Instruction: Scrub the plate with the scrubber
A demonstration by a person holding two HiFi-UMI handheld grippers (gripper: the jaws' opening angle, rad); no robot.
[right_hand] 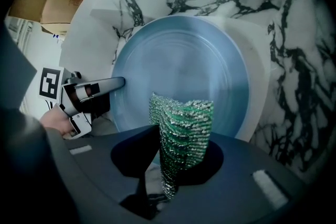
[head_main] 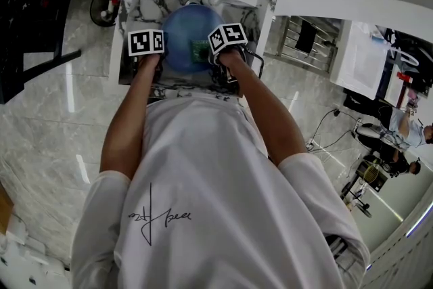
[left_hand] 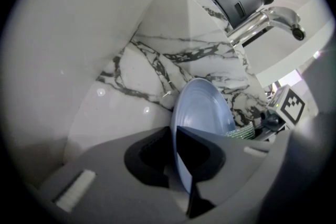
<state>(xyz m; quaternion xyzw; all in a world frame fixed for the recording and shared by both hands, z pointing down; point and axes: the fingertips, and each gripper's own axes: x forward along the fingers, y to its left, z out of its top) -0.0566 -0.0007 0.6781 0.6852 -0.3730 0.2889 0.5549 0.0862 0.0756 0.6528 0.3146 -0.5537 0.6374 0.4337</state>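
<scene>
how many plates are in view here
1: the blue plate, upright in the marble sink, rim clamped in the left claw. Another could hide behind it.

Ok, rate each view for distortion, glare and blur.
Head view: fisheye bends straight edges, and light streaks glare on the floor. Left gripper view: dark round vignette, small glints on the sink wall, and the faucet shines. Right gripper view: scrubber sharp, plate slightly hazy, corners black.
</scene>
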